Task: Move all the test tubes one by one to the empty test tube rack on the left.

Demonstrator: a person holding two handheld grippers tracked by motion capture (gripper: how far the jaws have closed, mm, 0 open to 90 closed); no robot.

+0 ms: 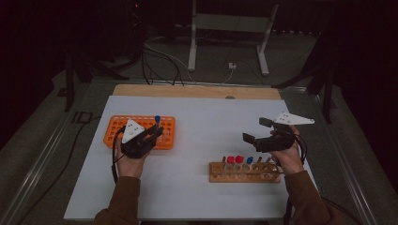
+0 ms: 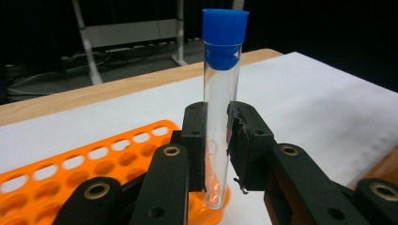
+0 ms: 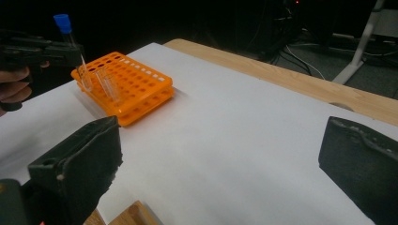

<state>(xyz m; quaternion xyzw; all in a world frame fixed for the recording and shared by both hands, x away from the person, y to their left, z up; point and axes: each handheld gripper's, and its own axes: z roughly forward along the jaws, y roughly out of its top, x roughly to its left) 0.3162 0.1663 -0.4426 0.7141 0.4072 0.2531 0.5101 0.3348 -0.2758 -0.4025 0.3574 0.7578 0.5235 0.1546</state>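
Observation:
My left gripper [image 1: 157,131] is shut on a clear test tube with a blue cap [image 1: 157,120], held upright over the right end of the orange rack [image 1: 139,131]. In the left gripper view the jaws clamp the tube [image 2: 220,93] at mid-length, its bottom just above the rack's [image 2: 94,173] corner. My right gripper [image 1: 257,130] stands wide open above the wooden rack [image 1: 244,172], nothing between its jaws [image 3: 220,159]. From the right gripper view, the orange rack [image 3: 136,84] and the held tube [image 3: 70,47] show at the far left.
The wooden rack holds red-capped [image 1: 234,160] and blue-capped [image 1: 249,161] tubes. A clear uncapped tube [image 3: 110,86] stands in the orange rack. A white sheet [image 1: 202,140] covers the table, with a wooden strip [image 1: 197,91] along the far edge. Cables and a stand's legs lie on the floor beyond.

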